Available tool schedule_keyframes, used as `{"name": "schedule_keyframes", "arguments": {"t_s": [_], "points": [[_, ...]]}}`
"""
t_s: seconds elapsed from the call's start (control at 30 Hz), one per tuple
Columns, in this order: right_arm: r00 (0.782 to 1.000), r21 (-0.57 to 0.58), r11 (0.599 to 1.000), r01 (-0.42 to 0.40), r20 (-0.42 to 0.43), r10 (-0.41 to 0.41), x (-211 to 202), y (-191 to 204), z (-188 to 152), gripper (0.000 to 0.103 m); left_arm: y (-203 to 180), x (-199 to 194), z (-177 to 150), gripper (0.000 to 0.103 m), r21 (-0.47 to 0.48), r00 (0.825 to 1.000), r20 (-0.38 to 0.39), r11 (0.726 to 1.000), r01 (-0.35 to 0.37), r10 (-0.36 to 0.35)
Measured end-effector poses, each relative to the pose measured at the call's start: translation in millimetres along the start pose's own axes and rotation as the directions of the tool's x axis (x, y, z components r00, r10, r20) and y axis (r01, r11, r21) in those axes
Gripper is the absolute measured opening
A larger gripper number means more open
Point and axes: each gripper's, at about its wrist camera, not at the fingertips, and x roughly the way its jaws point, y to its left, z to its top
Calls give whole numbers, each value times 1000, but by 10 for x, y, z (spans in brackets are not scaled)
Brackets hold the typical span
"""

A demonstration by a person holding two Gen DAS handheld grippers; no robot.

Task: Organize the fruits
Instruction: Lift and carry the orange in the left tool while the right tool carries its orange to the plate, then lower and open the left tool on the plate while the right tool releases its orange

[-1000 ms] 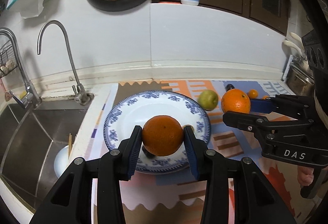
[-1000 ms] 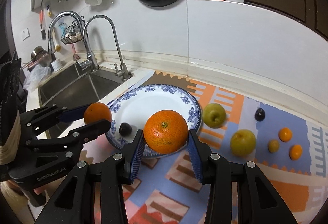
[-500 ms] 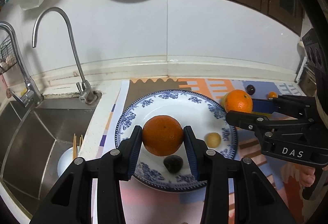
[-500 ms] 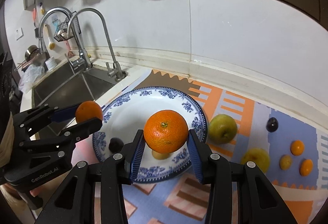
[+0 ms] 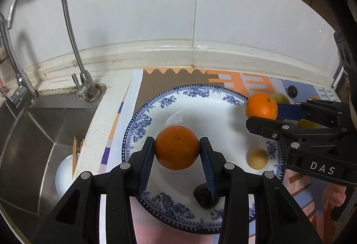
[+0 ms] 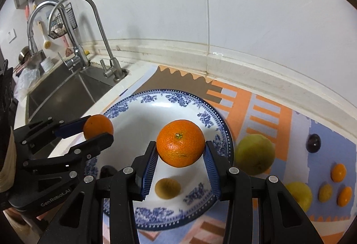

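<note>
The left gripper (image 5: 177,148) is clamped on an orange (image 5: 177,147), held above the blue-and-white plate (image 5: 169,99). The right gripper (image 6: 180,150) grips a second orange (image 6: 180,143) over the same plate, where a small yellow fruit (image 6: 167,188) and a dark fruit (image 5: 203,196) lie. A green apple (image 6: 254,154) sits just beside the rim on the patterned mat (image 6: 267,110).

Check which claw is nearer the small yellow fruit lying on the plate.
Right. The right claw, gripping an orange, hangs almost directly over the small yellow fruit on the plate. The left claw, holding its own orange, sits further toward the sink side.
</note>
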Motion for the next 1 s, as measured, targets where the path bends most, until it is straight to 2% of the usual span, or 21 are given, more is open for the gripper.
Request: {"name": "schedule_keyframes", "arguments": {"t_s": [0.43, 0.63, 0.7, 0.77, 1.0], "points": [[999, 18, 1000, 2, -49, -1, 247, -68, -2, 43, 36, 241, 32, 40, 5, 998, -61, 1000, -4, 4], [999, 27, 1000, 5, -53, -3, 275, -84, -6, 44, 78, 254, 45, 42, -29, 997, -79, 1000, 8, -10], [999, 30, 1000, 5, -40, -3, 251, -83, -6, 49, 79, 214, 47, 53, -33, 998, -66, 999, 3, -5], [1000, 23, 1000, 18, -20, -18, 203, -67, -4, 56, 71, 164, 54, 53, -29, 999, -54, 1000, -2, 1], [999, 23, 999, 33, 32, -33, -69, -61, -46, 56, 14, -124, 58, 58, -42, 1000, 2, 999, 19, -19]]}}
